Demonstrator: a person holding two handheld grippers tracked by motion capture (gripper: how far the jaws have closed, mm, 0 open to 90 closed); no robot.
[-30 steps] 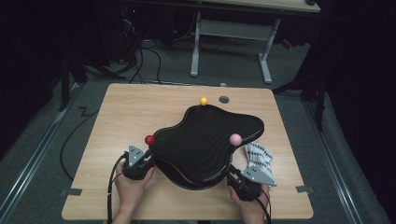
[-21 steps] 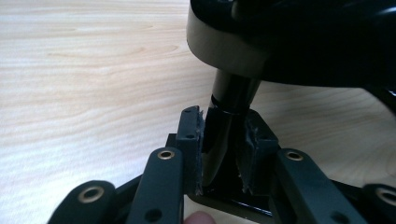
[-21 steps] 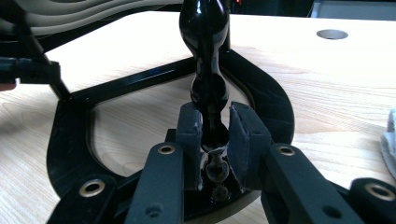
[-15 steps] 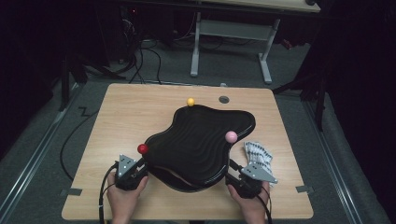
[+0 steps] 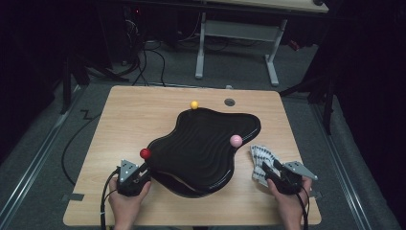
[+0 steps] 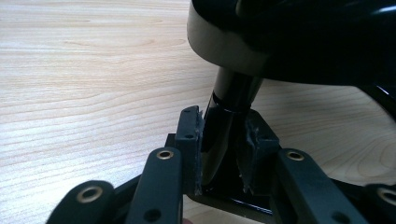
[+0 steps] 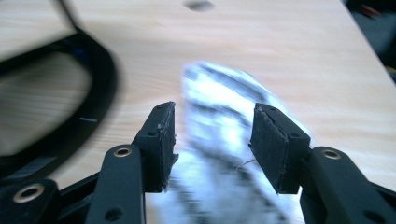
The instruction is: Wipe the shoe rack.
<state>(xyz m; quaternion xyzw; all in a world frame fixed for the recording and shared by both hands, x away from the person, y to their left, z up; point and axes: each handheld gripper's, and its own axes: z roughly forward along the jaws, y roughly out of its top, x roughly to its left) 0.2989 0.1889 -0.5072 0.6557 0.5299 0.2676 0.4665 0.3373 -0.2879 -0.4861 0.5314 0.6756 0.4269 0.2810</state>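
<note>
open right gripper (image 7: pixel 212 142) fingers (image 7: pixel 161 135) straddle blurred cloth (image 7: pixel 224 140).

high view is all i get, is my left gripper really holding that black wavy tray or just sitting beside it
observer: it's holding. In the left gripper view the left gripper is shut on a glossy black post under the black wavy tray.
operator: and the right one, has it got the cloth
observer: no. The right gripper is open, and the white cloth with dark pattern lies between its fingers, ungripped and blurred.
operator: anything else close to that hand
observer: a black curved rim lies on the table to the left of those fingers, not between them.
</note>
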